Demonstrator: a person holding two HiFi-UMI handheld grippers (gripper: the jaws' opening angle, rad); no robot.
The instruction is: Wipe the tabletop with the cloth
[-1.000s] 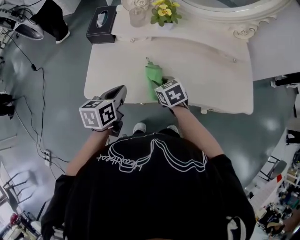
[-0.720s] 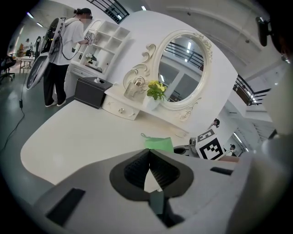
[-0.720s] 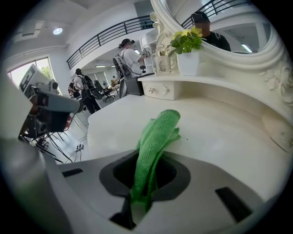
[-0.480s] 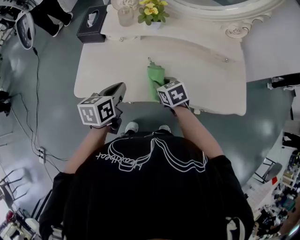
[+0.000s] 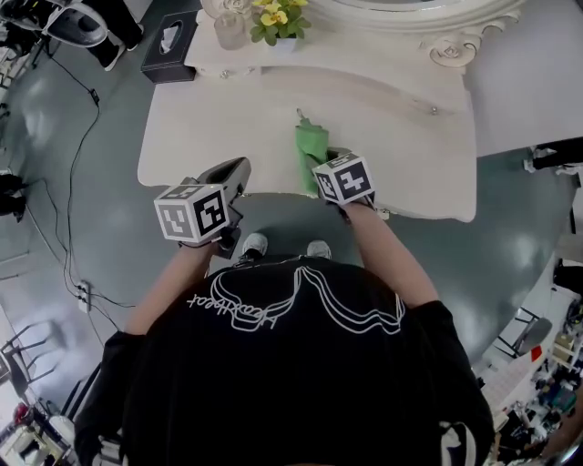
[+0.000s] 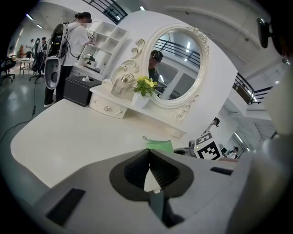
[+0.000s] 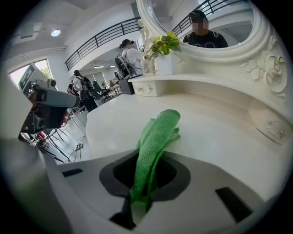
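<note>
Here, the right gripper (image 7: 146, 170) has its jaws clamped on the near end of the green cloth (image 7: 158, 135). The free end of the cloth extends forward from the jaws and lies on the tabletop (image 7: 219, 137). In the head view, the cloth (image 5: 311, 150) forms a narrow bunched strip near the middle of the tabletop's (image 5: 209, 123) front edge, running from that edge toward the centre. The right gripper (image 5: 326, 168) sits directly over the front edge.

The left gripper (image 6: 149, 163) has its jaws pressed together with nothing between them. In the head view, the left gripper (image 5: 232, 177) sits at the tabletop's front edge, left of the cloth and apart from it.

A raised shelf (image 5: 364, 50) runs along the back of the tabletop. It carries a pot of yellow flowers (image 5: 276, 16) and a glass vessel (image 5: 230, 27) toward its left end. A black tissue box (image 5: 170, 41) stands beyond the tabletop's back left corner. An oval mirror (image 6: 176, 68) rises behind the back edge.
</note>
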